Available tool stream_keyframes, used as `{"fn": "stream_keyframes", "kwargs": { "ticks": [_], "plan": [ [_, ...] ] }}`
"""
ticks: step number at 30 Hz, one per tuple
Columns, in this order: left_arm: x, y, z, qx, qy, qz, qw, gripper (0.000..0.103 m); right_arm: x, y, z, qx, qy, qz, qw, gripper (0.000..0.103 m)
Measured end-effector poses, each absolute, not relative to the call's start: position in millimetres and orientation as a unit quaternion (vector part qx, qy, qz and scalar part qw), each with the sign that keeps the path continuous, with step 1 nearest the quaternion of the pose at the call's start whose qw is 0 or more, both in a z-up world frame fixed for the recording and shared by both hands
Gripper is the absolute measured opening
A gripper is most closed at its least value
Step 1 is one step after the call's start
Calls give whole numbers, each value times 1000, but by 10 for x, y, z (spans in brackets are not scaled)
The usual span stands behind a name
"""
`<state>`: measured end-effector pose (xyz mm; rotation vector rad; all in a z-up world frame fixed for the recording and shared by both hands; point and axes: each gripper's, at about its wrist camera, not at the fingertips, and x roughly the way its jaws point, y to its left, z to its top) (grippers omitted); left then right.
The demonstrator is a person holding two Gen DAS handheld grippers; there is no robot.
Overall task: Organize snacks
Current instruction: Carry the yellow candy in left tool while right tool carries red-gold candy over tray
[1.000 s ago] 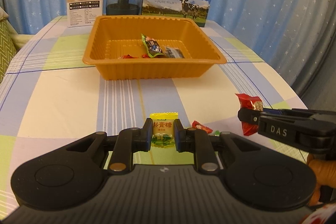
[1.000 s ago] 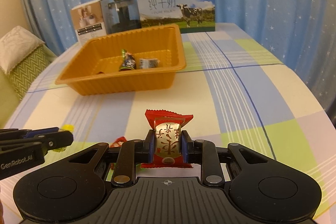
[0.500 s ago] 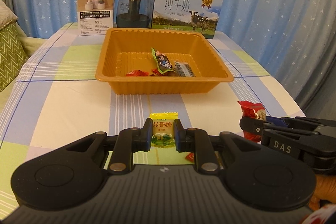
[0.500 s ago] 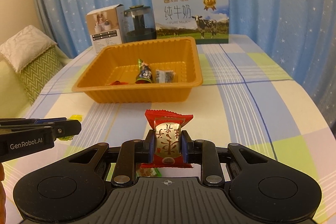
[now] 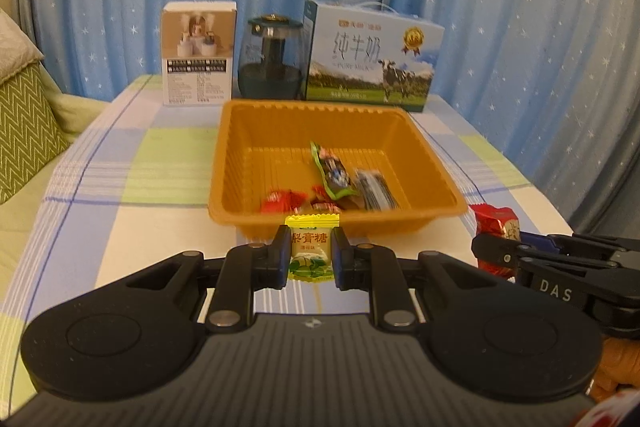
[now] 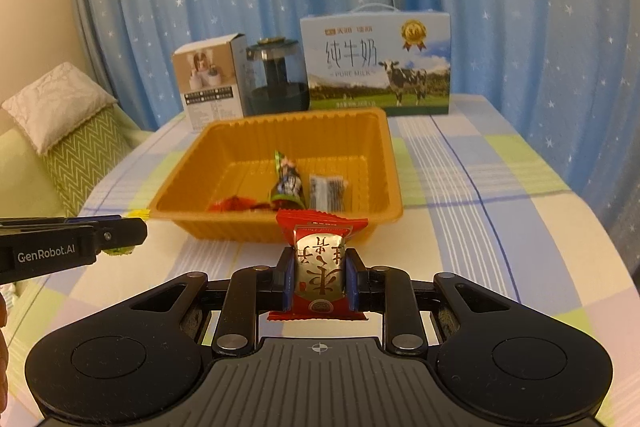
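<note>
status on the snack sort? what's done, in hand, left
Done: several wrapped snacks already lie in the orange tray. In hand: left gripper is shut on a yellow candy, right gripper on a red candy, both short of the tray. Left: drop both in; no other loose snacks are visible.

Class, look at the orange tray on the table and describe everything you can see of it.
The orange tray is a shallow, square container of what looks like thin moulded plastic, with ribbed sloping walls and a rolled rim. It sits flat on the checked tablecloth, in front of the boxes and the dark jar. Inside, toward the near wall, lie a green-edged packet, a dark striped packet and some red-wrapped sweets. Neither pair of tongs touches it.
</note>
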<state>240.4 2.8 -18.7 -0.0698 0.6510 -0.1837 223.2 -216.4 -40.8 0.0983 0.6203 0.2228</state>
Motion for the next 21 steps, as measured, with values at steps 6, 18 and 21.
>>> {"fn": "stream_keyframes", "kwargs": {
  "ticks": [6, 18, 21],
  "plan": [
    [2657, 84, -124, -42, 308, -89, 946, 18, 2488, -2125, -303, 53, 288, 112, 950, 25],
    [3138, 154, -85, -46, 299, -88, 949, 18, 3008, -2088, -291, 71, 277, 109, 952, 25],
    [3244, 152, -112, -44, 301, -89, 948, 18, 3108, -2085, -304, 71, 276, 109, 952, 25]
  ]
}}
